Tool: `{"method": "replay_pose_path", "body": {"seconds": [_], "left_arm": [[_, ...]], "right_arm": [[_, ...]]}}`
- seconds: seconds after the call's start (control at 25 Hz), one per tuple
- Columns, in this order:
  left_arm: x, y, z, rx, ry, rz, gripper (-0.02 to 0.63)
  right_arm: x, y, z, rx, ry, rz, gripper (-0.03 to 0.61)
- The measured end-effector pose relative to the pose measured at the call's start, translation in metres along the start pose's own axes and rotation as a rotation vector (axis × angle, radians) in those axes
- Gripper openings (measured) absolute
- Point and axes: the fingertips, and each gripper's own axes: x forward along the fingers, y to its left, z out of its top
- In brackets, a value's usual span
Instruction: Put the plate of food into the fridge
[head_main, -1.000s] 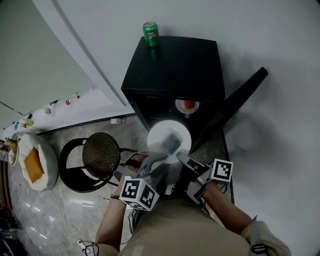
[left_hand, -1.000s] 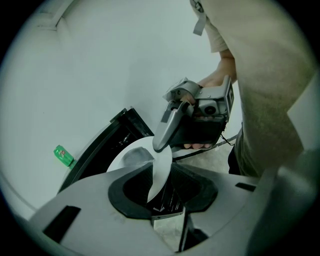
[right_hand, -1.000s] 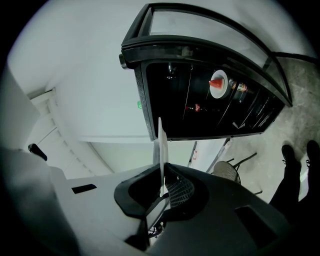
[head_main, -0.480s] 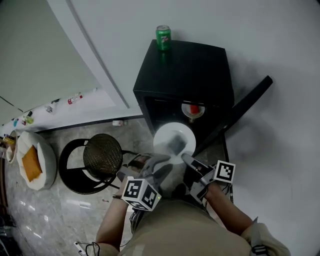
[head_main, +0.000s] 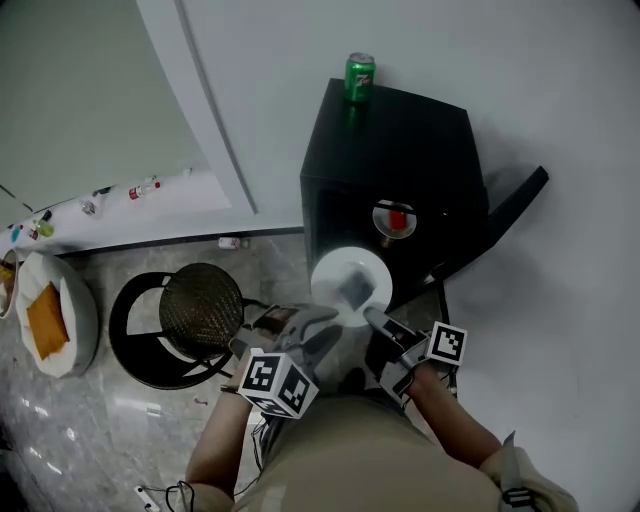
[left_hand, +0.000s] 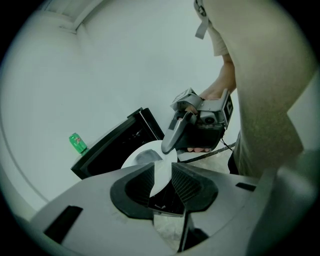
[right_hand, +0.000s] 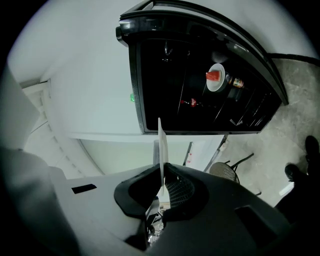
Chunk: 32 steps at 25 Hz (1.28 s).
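1. A plain white wall (head_main: 570, 110) fills the top and right of the head view. It is evenly lit, with soft shadow beside the black fridge (head_main: 400, 150) that stands against it.
2. To the left, a pale grey-green panel (head_main: 80, 90) meets the wall at a slanted white trim (head_main: 195, 100).
3. Below the panel runs a white ledge (head_main: 180, 205) with small bottles (head_main: 143, 188) lying on it and a dark skirting under it.
4. The floor (head_main: 90, 410) is grey, marbled and glossy, with bright reflections.
5. A round black stool (head_main: 200, 308) with a woven seat stands on the floor left of the fridge.
6. Further left lies a round white cushion (head_main: 75, 320) with an orange pad (head_main: 45, 318).
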Motion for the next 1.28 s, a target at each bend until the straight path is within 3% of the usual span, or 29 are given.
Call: {"method": "replay_pose_path", "body": {"seconds": [0.52, 1.28], "left_arm": [[-0.021, 0.002, -0.043, -0.026, -0.033, -0.024, 0.107], [0.029, 0.002, -0.067, -0.112, 0.036, -0.034, 0.107]], "right_arm": [[0.03, -0.01, -0.014, -0.009, -0.076, -0.021, 0.031], [0.04, -0.038, 0.009, 0.009, -0.055, -0.039, 0.031]]}}
